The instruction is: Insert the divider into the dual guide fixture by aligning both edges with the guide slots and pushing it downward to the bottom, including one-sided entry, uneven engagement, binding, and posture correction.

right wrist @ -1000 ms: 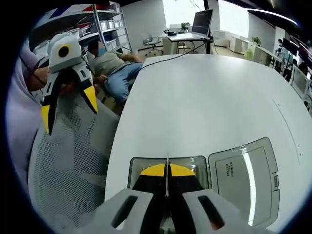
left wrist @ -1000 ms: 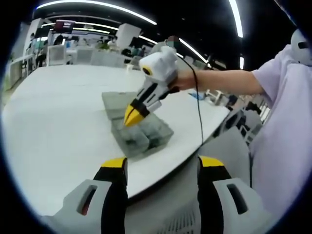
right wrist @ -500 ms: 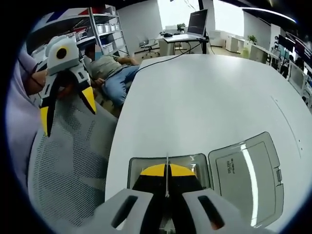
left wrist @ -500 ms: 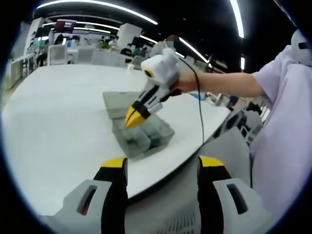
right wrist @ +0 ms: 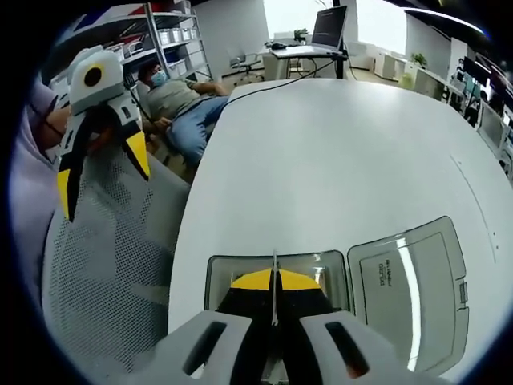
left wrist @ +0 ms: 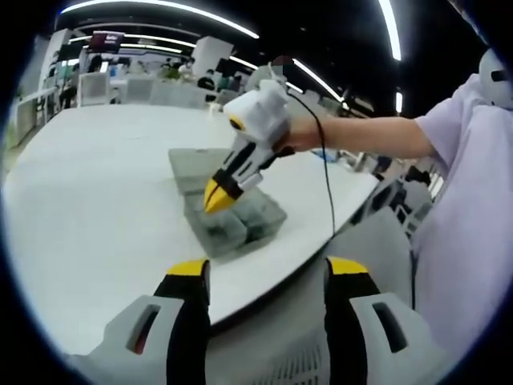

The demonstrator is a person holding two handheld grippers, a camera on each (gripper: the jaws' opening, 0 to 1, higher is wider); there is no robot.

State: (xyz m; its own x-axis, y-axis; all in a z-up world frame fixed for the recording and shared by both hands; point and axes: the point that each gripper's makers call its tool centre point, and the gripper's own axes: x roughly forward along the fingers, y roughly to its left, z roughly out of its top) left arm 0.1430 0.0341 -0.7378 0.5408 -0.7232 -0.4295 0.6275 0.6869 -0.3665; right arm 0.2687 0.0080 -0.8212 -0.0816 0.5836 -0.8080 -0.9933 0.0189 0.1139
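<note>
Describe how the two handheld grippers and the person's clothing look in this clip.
Both the left gripper and right gripper have white-grey bodies and black jaws with yellow tips. A black cable trails from the right one. The person wears a pale lilac short sleeve.

The left gripper view looks from off the table's (left wrist: 96, 208) near edge, across it, with the plastic box (left wrist: 232, 220) well ahead. The right gripper view sits close above that box (right wrist: 276, 269), facing down and along the tabletop (right wrist: 337, 160). Both views share the box, its open lid (right wrist: 409, 281) and the table.
</note>
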